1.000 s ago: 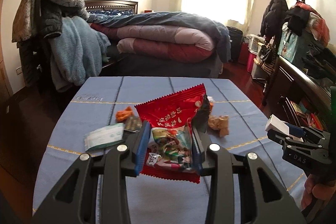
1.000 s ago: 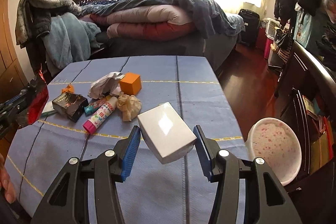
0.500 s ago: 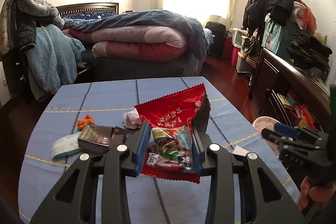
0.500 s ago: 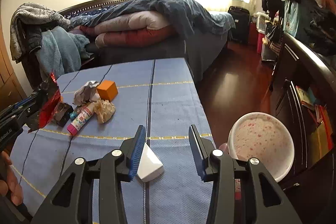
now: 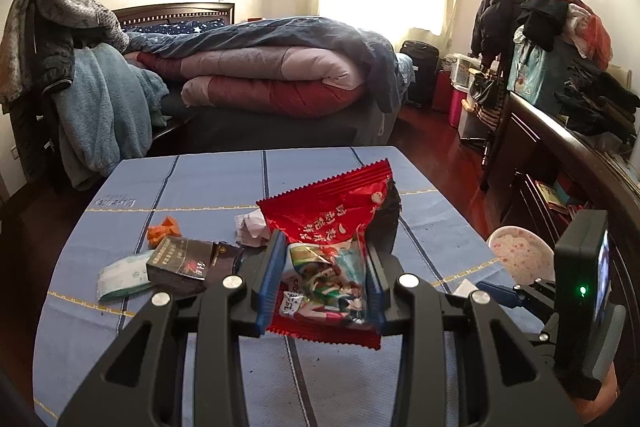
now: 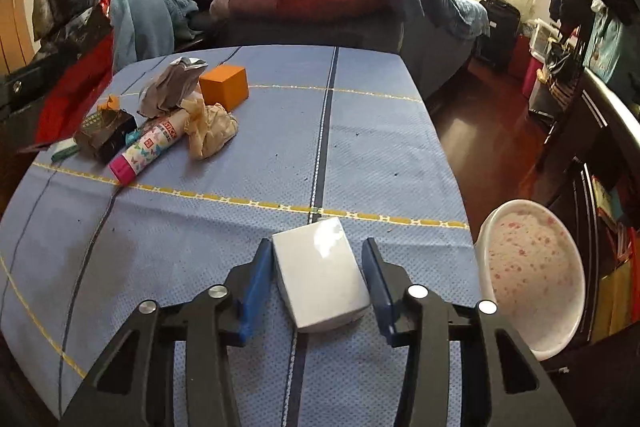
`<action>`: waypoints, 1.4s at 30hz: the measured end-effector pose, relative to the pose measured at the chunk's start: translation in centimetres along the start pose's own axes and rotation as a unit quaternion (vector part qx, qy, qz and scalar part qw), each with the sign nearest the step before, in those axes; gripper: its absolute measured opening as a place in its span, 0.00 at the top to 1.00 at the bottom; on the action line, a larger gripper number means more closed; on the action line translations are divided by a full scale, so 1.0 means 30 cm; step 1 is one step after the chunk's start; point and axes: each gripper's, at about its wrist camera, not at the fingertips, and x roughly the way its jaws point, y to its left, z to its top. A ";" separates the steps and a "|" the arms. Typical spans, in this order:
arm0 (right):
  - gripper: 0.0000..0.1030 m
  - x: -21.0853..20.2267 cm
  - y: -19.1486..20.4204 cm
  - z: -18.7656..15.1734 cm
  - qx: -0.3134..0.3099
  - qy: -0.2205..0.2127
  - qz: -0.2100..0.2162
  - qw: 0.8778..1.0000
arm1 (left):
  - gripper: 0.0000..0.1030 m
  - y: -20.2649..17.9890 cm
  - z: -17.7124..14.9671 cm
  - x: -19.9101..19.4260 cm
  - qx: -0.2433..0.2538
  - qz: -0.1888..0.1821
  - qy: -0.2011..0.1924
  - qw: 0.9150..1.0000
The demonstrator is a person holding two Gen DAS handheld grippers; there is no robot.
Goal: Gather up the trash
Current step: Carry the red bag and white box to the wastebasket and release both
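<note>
i hold a red snack wrapper (image 5: 332,251) pinched flat between the blue pads of the left gripper (image 5: 325,281), lifted clear of the blue tablecloth (image 6: 360,131). the right gripper (image 6: 316,287) straddles a white box (image 6: 320,279) that lies on the cloth near the table's right edge; its jaws are closing, the box is between them, and a gap shows on the right side, so no grip exists yet.

risks from here:
- the box sits skewed to the pads. if they meet a corner, i expect it to pivot or slide toward the edge and drop beside the speckled white bin (image 6: 532,279).
- the wrapper is slick foil held by its lower half. a quick swing may let it slip out.
- the remaining pile, with the glue stick (image 6: 146,151), orange cube (image 6: 224,89) and crumpled paper (image 6: 208,131), lies well apart.

limits of view:
- the box's underside and near end are hidden by the fingers.
- the bin's lower rim is cut off by the gripper.
- the dark pack (image 5: 180,261) bears print too small to read.
</note>
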 end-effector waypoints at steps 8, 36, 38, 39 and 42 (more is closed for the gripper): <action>0.58 -0.101 -0.068 -0.007 0.026 -0.038 -0.003 0.999 | 0.63 -0.039 0.013 -0.011 0.009 -0.002 -0.006 1.000; 0.58 -0.245 -0.800 -0.244 0.247 -0.080 -0.127 0.957 | 0.63 -0.837 0.036 0.209 0.185 -0.133 0.027 0.973; 0.58 -0.225 -0.853 -0.262 0.264 -0.079 -0.125 0.953 | 0.63 -0.886 0.029 0.258 0.187 -0.146 0.044 0.970; 0.58 -0.208 -0.878 -0.271 0.271 -0.077 -0.125 0.951 | 0.63 -0.919 0.022 0.293 0.190 -0.151 0.055 0.969; 0.58 -0.161 -0.917 -0.287 0.282 -0.073 -0.123 0.949 | 0.63 -0.985 0.006 0.368 0.195 -0.160 0.077 0.965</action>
